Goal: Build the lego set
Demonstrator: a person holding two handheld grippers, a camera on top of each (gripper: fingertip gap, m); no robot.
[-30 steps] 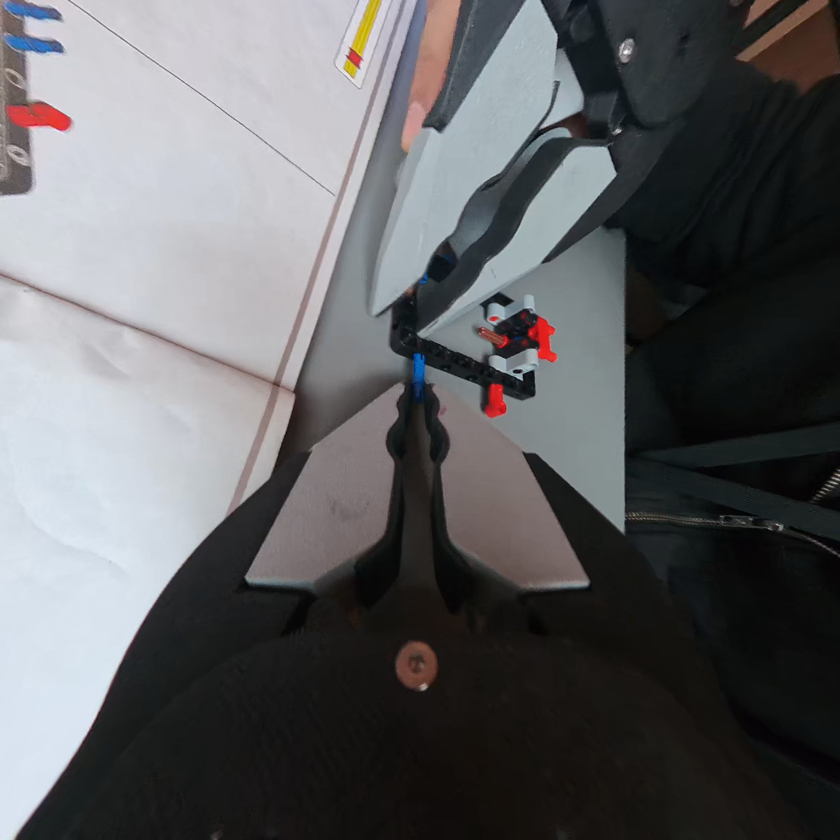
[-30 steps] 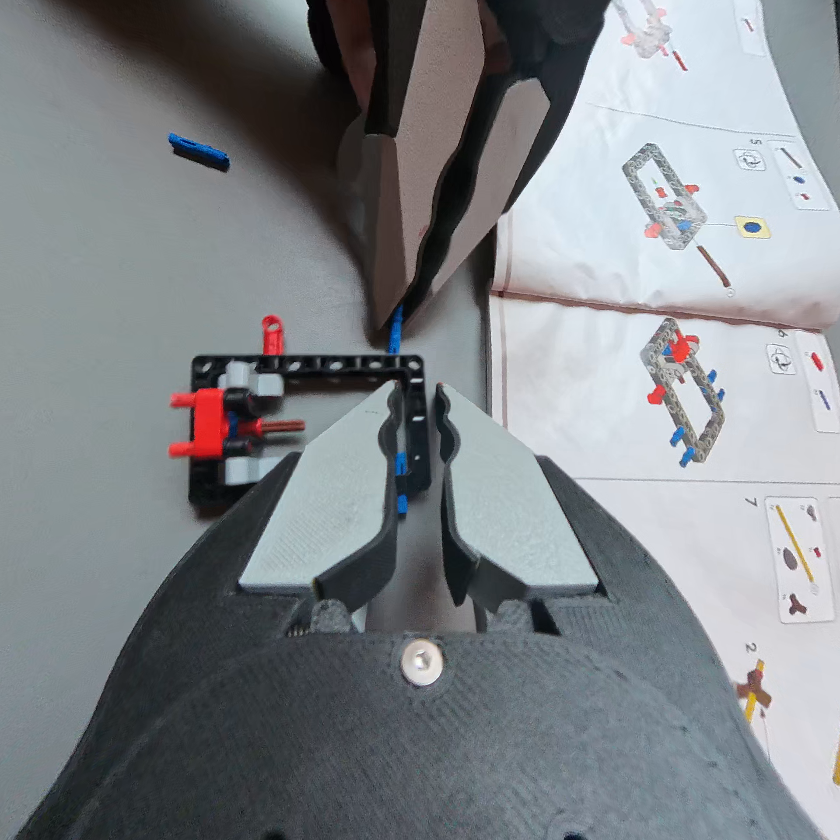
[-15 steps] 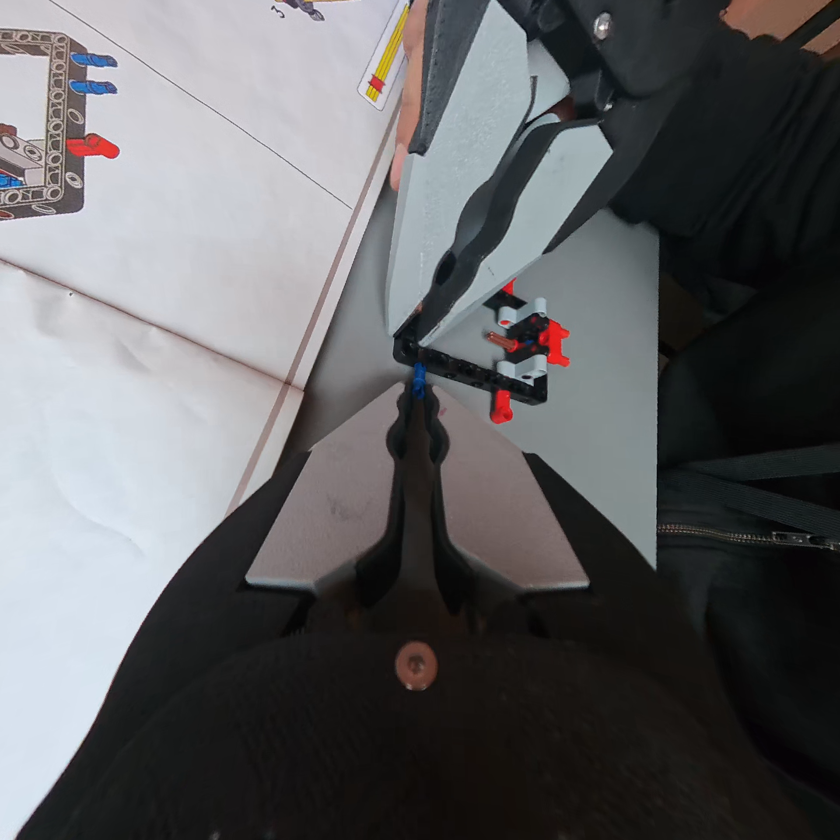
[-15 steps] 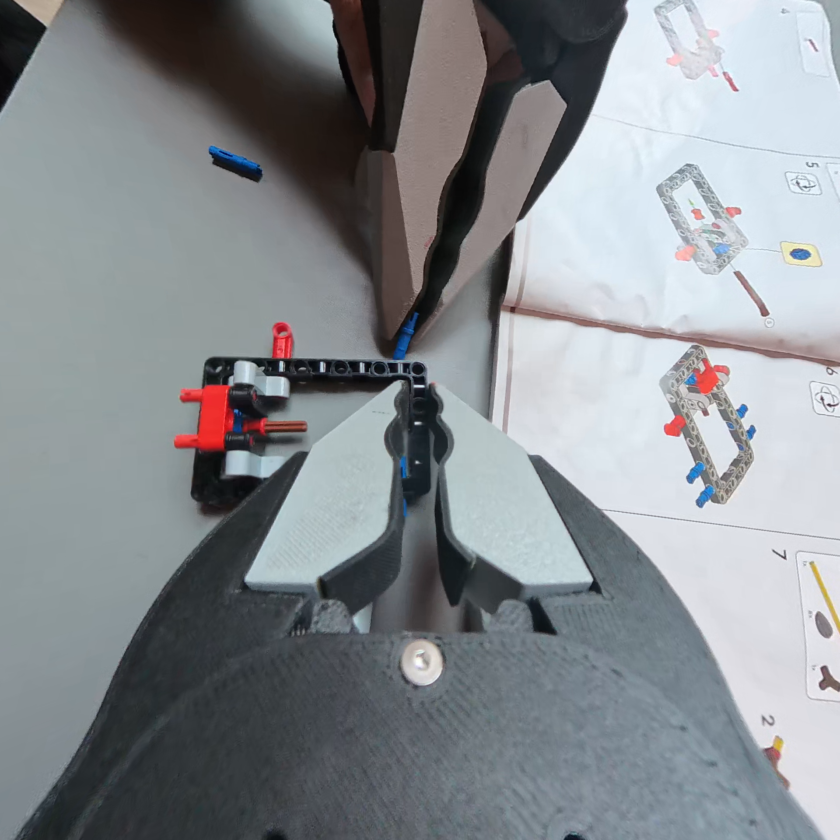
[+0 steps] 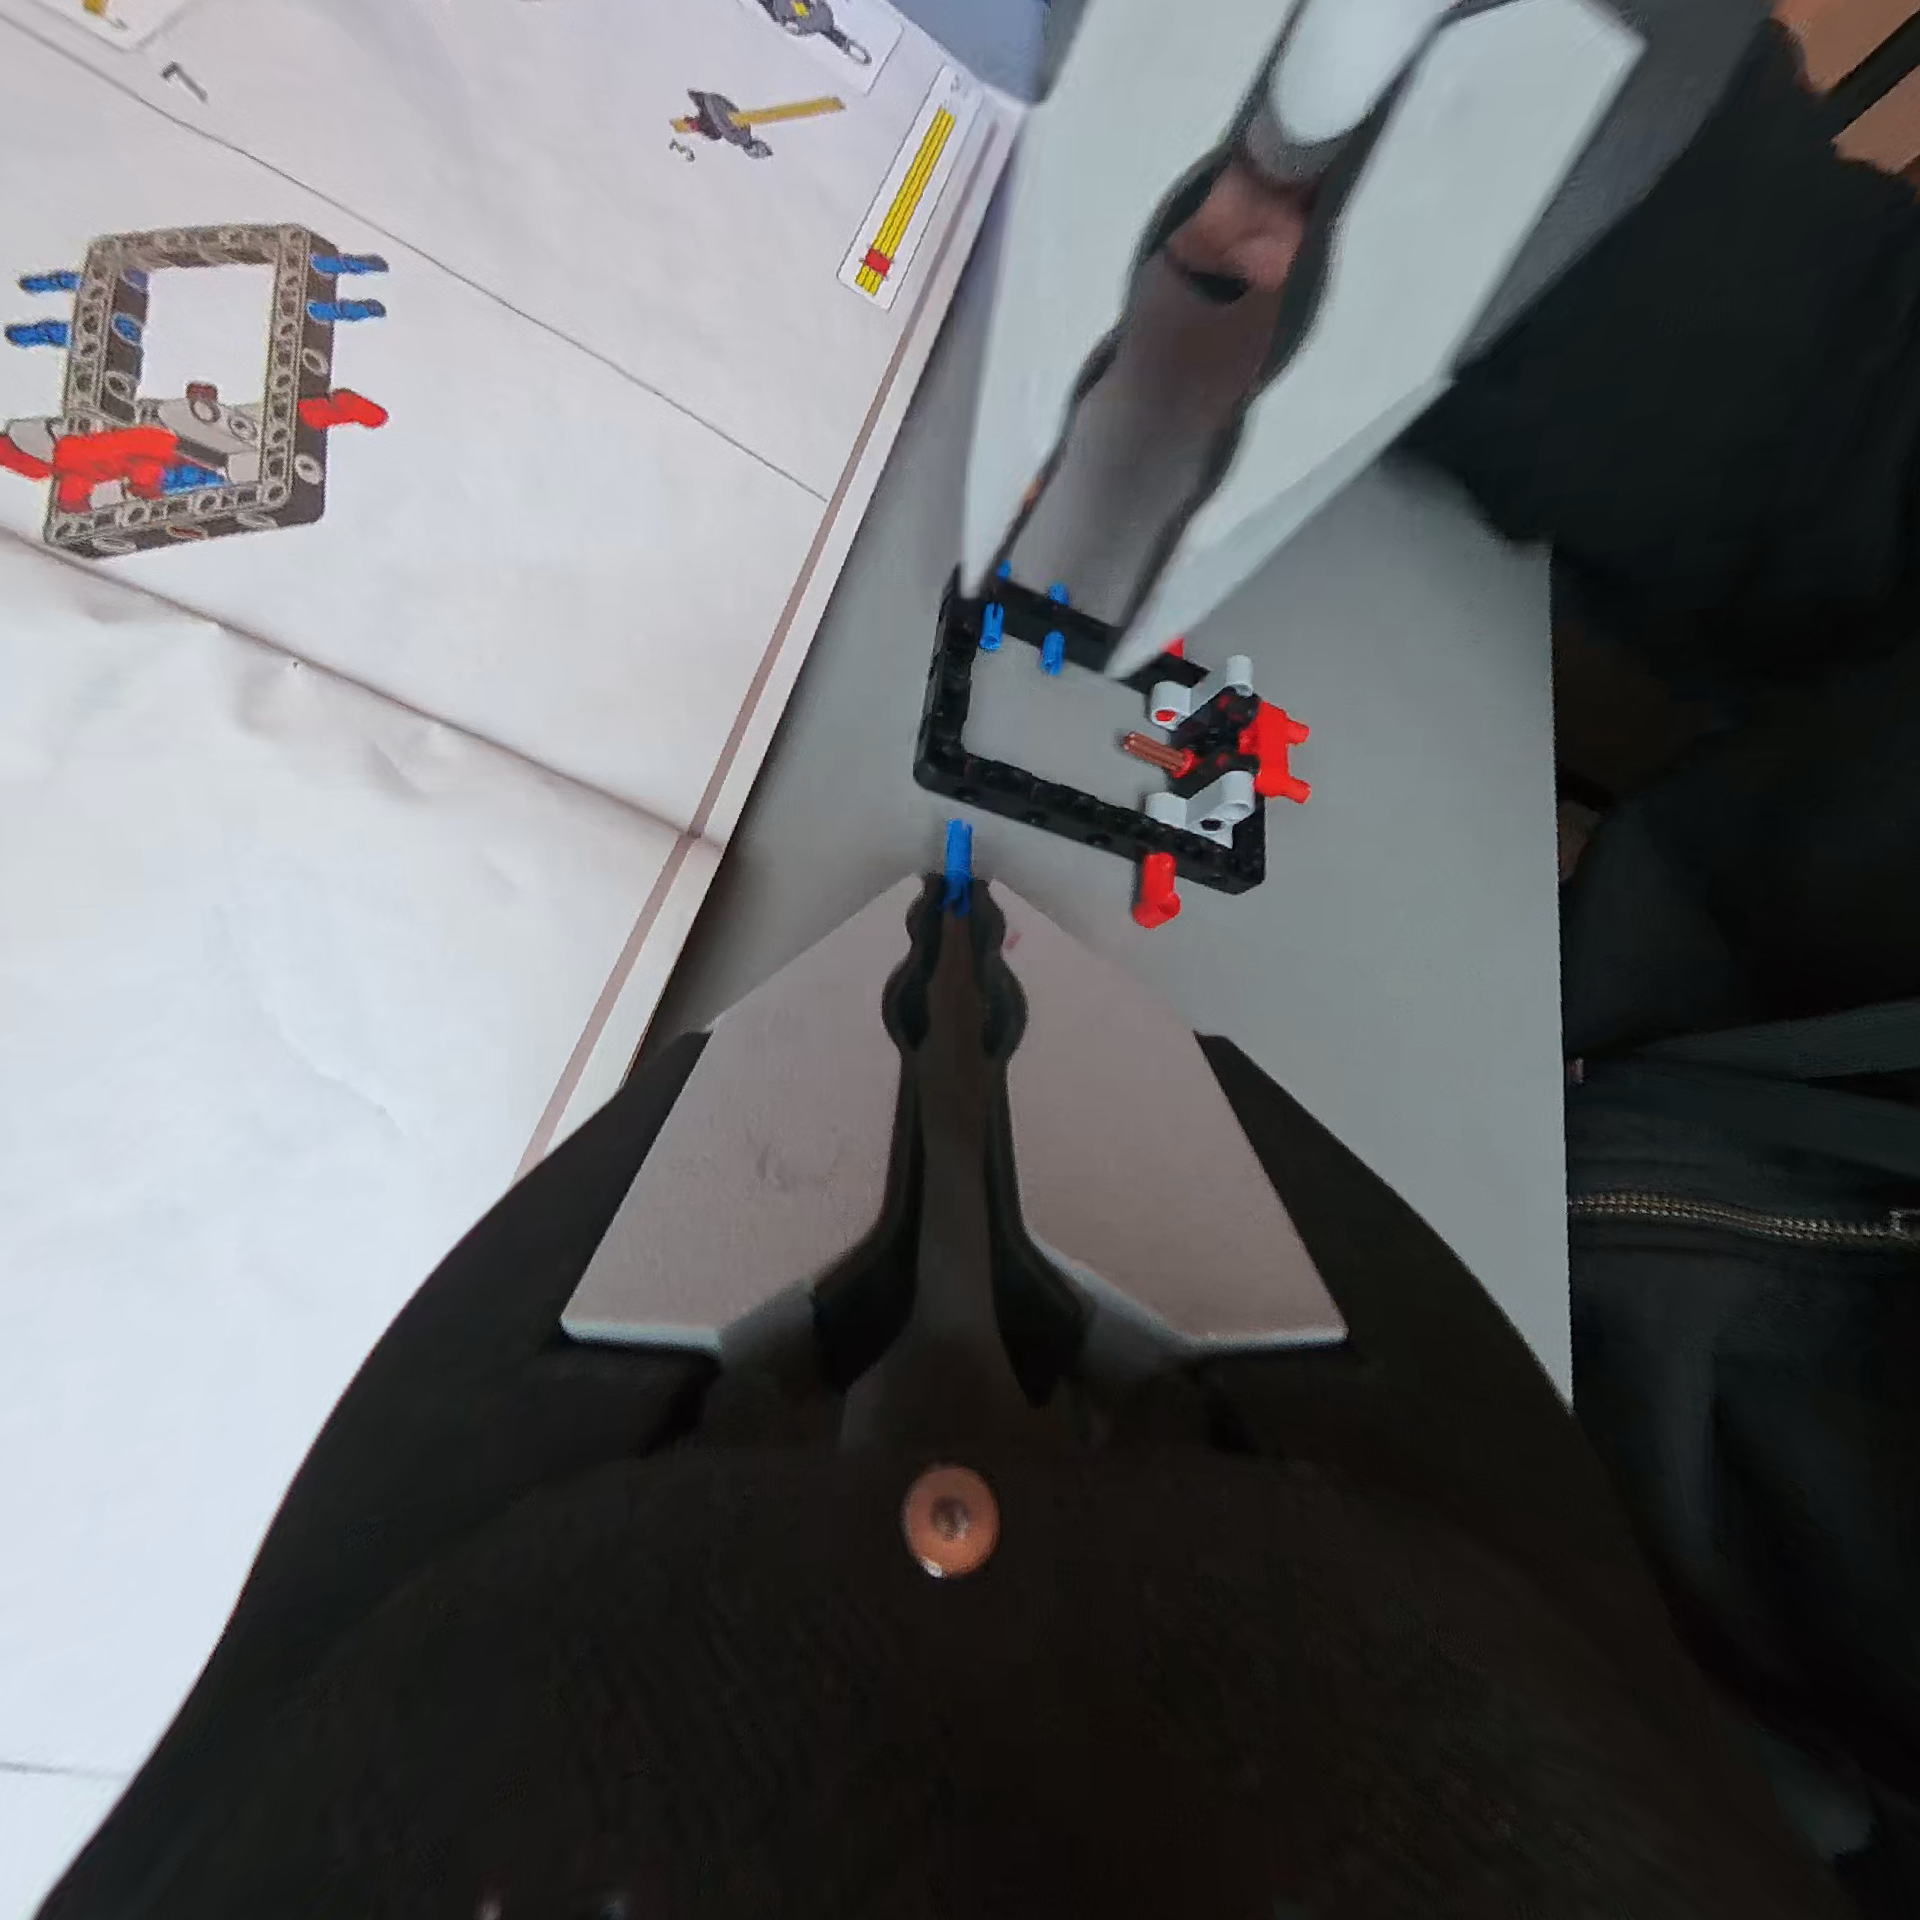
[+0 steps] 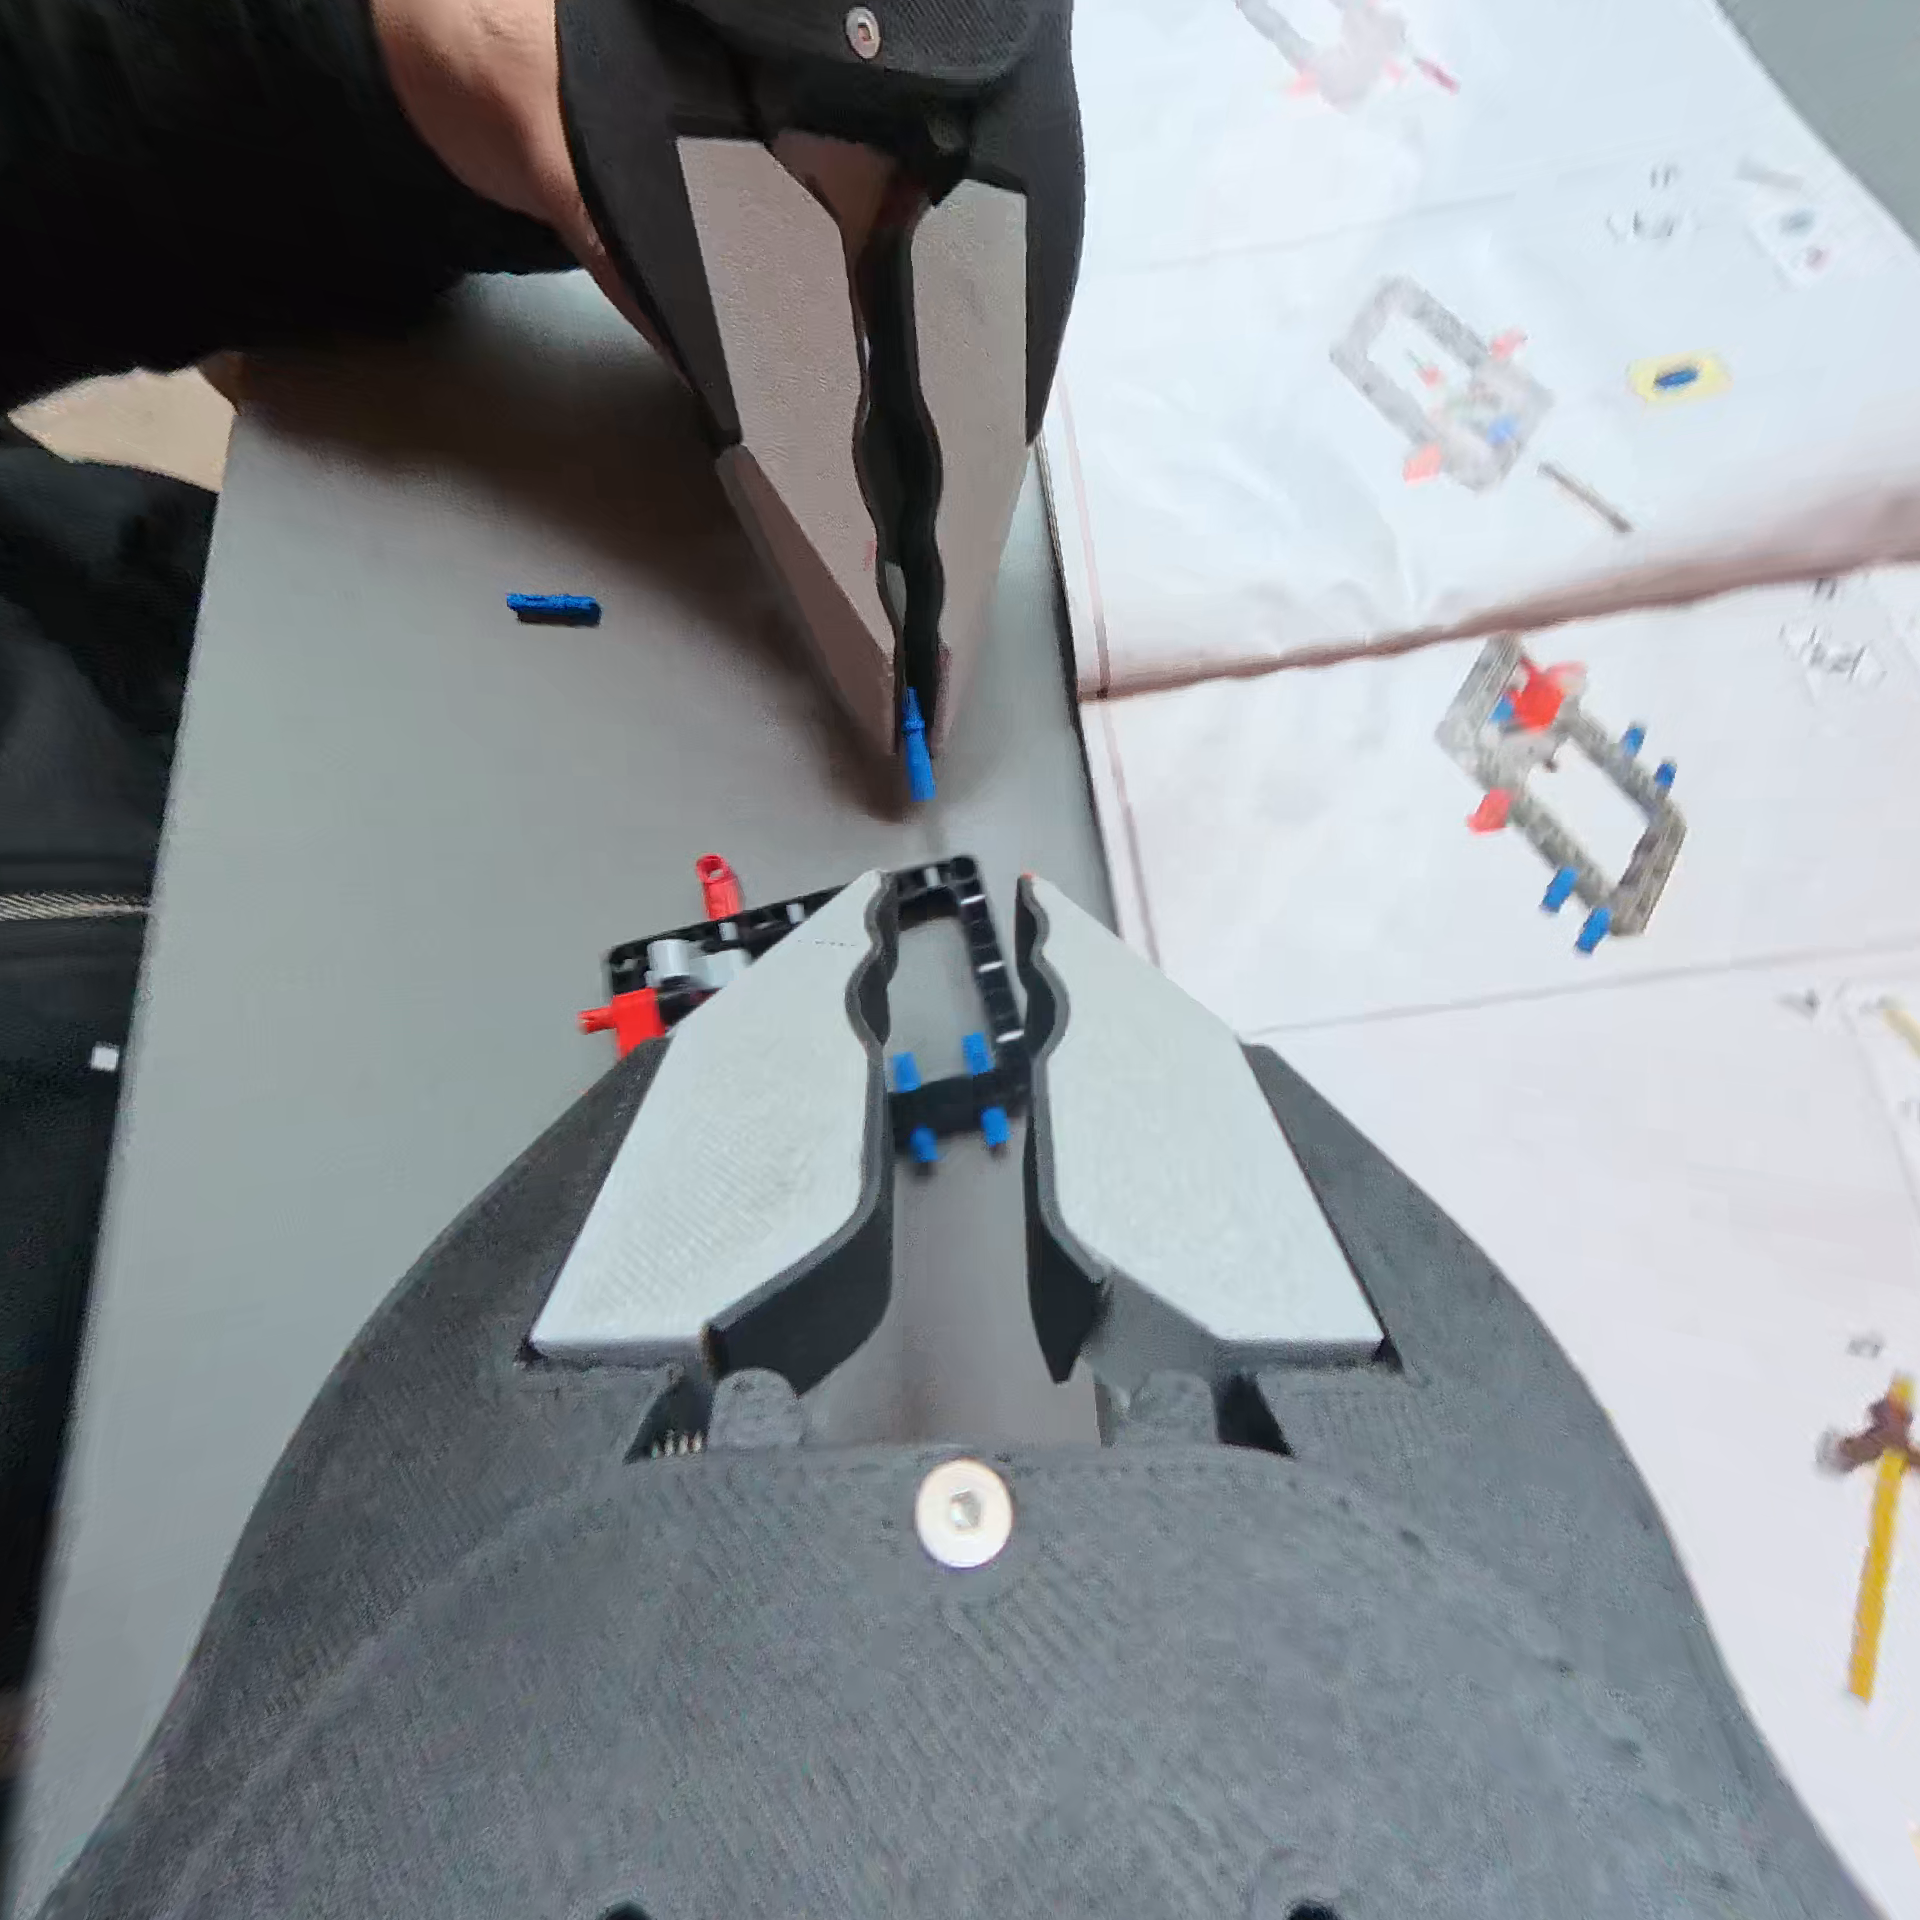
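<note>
Change: my right gripper [image 6: 951,894] let go of frame [image 5: 1081,717], now wide apart over it | left gripper [image 5: 954,902] pulled back, pinching blue pin [image 5: 956,847] | frame on table [image 6: 416,831], pin not in, try again

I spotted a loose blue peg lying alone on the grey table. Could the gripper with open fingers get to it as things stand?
Probably yes. The right gripper is open and holds nothing, and the loose blue peg lies alone on bare table, nothing on or against it. The black frame sits between its fingers, so it would have to lift clear first.
</note>
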